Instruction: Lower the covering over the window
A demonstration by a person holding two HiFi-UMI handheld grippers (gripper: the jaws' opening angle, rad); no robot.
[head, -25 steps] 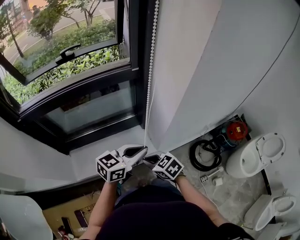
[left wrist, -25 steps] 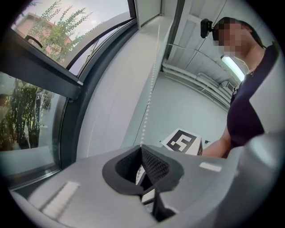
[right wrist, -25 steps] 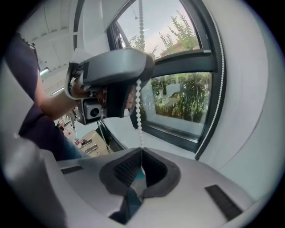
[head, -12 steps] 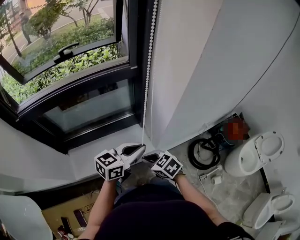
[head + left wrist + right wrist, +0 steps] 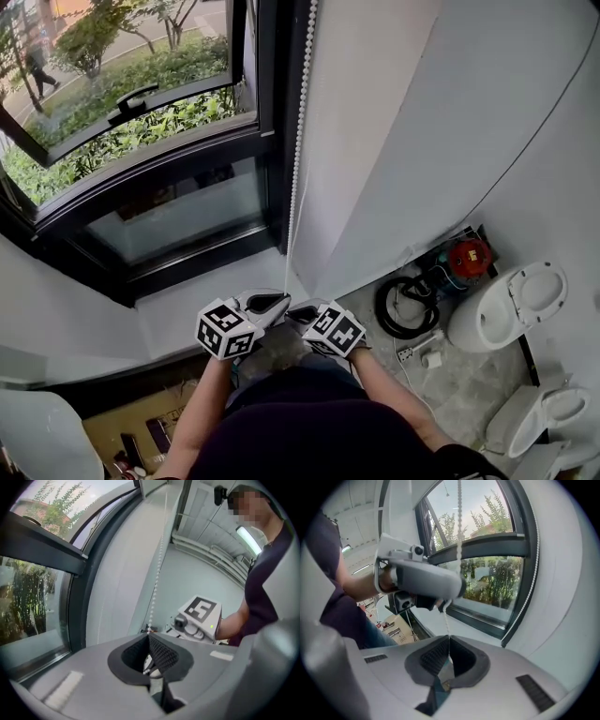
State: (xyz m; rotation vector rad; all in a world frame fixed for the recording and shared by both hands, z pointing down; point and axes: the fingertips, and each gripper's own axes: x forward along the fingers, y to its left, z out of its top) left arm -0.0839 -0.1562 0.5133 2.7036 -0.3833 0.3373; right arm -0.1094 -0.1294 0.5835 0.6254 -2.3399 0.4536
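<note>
Bead chain (image 5: 299, 141) pinched in left gripper (image 5: 280, 302) and right gripper (image 5: 293, 315), beside window frame (image 5: 272, 112), by sill (image 5: 202, 302) edge.

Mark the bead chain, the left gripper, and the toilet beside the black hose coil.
bead chain (image 5: 298, 159), head view, middle of the hanging strand.
left gripper (image 5: 149, 635), left gripper view, where its closed jaw tips meet on the bead chain.
toilet (image 5: 483, 328), head view, outer side of the bowl.

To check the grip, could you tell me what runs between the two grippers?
Only a short stretch of bead chain, clearest in the right gripper view.
</note>
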